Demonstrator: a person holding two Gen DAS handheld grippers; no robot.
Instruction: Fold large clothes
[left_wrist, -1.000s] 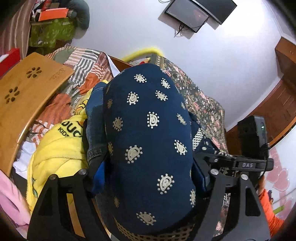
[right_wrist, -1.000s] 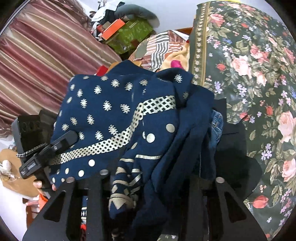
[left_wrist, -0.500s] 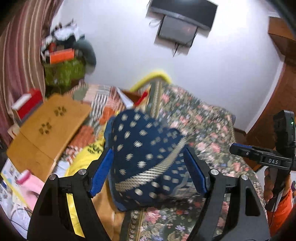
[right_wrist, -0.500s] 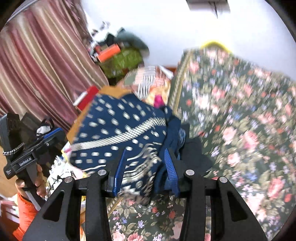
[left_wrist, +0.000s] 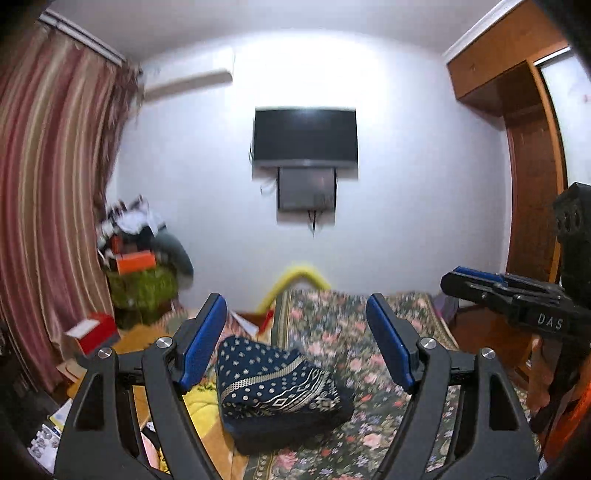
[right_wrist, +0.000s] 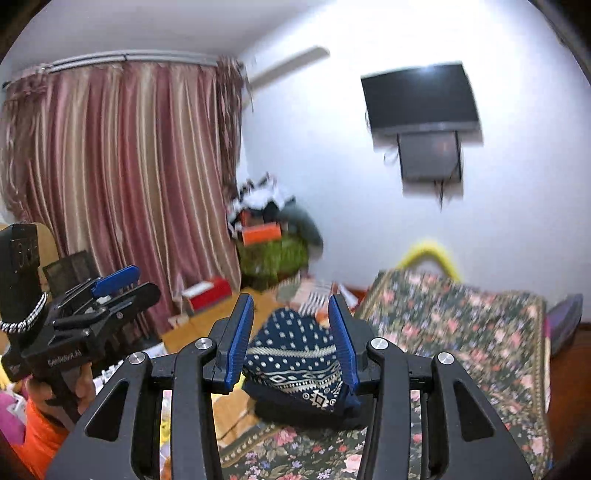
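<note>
A folded navy garment with cream dots and patterned bands (left_wrist: 275, 387) lies on top of a pile at the left side of the floral bedspread (left_wrist: 354, 343). It also shows in the right wrist view (right_wrist: 295, 358). My left gripper (left_wrist: 295, 347) is open and empty, raised well back from the garment. My right gripper (right_wrist: 291, 339) is open and empty, also pulled back above the bed. Each gripper shows in the other's view: the right one (left_wrist: 517, 306) and the left one (right_wrist: 92, 310).
Yellow clothing (left_wrist: 201, 406) and a wooden board (right_wrist: 207, 325) lie left of the navy pile. A red box (left_wrist: 92, 332), a cluttered green heap (left_wrist: 144, 288) and a striped curtain (right_wrist: 122, 177) stand at left. A wall television (left_wrist: 304, 136) hangs ahead; a wooden wardrobe (left_wrist: 532, 177) stands at right.
Both grippers let go of the navy garment, opened and pulled up and back from it. The garment now rests on the pile, and the views have tilted up to the wall.
</note>
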